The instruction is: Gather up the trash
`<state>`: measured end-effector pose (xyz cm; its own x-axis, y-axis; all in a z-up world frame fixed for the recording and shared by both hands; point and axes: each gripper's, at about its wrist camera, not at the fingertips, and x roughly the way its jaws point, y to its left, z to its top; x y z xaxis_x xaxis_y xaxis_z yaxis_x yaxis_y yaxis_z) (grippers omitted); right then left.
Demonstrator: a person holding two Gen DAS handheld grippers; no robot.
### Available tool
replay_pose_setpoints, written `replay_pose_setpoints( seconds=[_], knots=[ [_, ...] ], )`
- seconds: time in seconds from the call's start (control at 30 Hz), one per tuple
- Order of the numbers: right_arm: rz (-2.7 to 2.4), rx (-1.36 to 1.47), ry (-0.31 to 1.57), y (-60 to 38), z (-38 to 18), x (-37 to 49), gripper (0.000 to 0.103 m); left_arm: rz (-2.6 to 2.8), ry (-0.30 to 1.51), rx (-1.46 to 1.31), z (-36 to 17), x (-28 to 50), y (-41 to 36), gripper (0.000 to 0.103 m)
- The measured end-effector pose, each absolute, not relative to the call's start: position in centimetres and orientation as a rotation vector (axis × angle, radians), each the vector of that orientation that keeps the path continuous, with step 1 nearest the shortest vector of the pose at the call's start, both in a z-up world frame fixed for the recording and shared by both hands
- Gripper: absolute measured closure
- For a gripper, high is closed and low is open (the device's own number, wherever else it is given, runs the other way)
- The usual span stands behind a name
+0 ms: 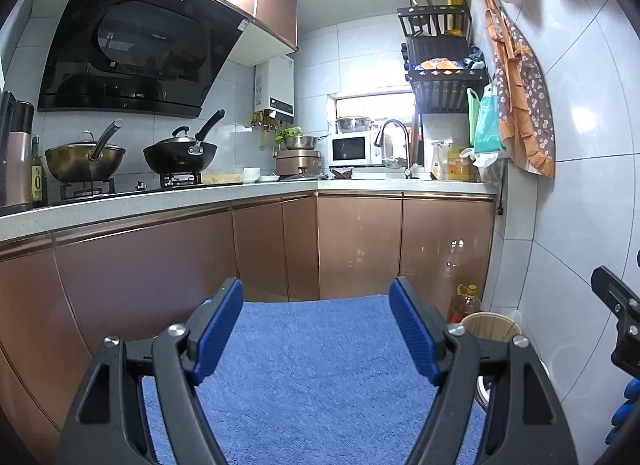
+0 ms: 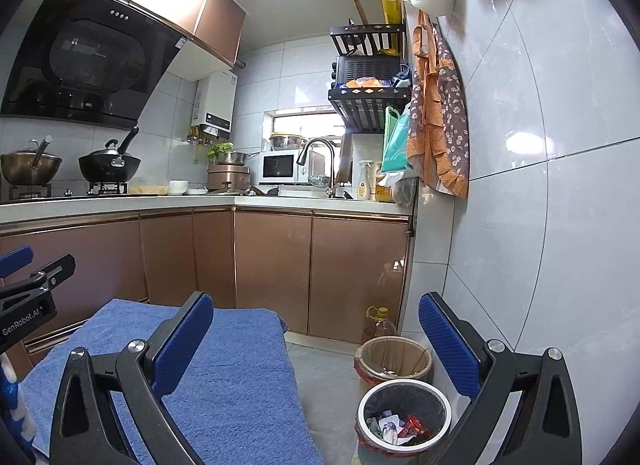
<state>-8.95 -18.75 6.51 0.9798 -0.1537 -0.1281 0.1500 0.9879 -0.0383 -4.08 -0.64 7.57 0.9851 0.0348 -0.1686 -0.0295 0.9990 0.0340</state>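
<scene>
Right tool (image 2: pixel 316 341) empty, left of trash bin (image 2: pixel 404 397).

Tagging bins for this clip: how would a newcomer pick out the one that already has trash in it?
Follow the grey tiled wall down to the floor beside the blue towel. Two round bins stand there; the nearer bin has a white rim, a black liner and colourful wrappers inside, while the farther bin wears a tan liner.

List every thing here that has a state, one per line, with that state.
left gripper: open, empty
right gripper: open, empty
near bin: black liner, wrappers and scraps inside
far bin: tan liner, a few scraps at the bottom
blue towel: spread flat, nothing on it
black wok: lid on, on the burner
cabinet doors: shut
</scene>
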Motion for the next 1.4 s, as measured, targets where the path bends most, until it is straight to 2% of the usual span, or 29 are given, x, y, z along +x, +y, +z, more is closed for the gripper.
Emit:
replay_pose_setpoints(
  seconds=[1.4],
  knots=[
    [-0.146, -0.021, 0.136, -17.6, 6.5, -9.3, 0.0, 0.03, 0.149, 0.055, 7.8, -5.4, -1.0, 0.029]
  ],
)
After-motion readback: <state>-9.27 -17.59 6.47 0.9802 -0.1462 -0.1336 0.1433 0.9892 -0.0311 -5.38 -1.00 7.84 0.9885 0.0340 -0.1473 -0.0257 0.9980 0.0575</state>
